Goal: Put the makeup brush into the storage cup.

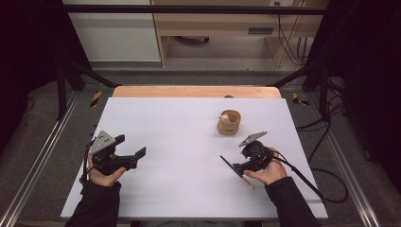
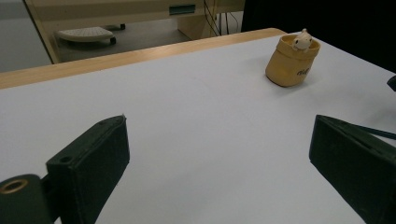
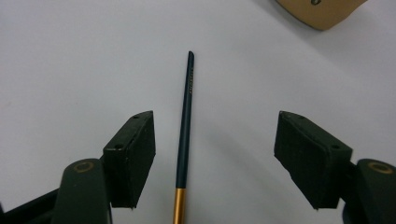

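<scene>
Brush lies released between the right tool's spread jaws, pot nearby.

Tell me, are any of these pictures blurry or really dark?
High view: dim overall, black at both sides, the white table brightest. Left gripper view: the tan pot looks fairly sharp, the near jaws soft. Right gripper view: the dark brush is fairly clear, the jaws a little soft, with soft shadows on the table.

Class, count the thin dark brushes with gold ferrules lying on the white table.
1. The thin dark brush with a gold ferrule lies flat on the white table, between the right gripper's open jaws, nearer than the tan pot.
</scene>
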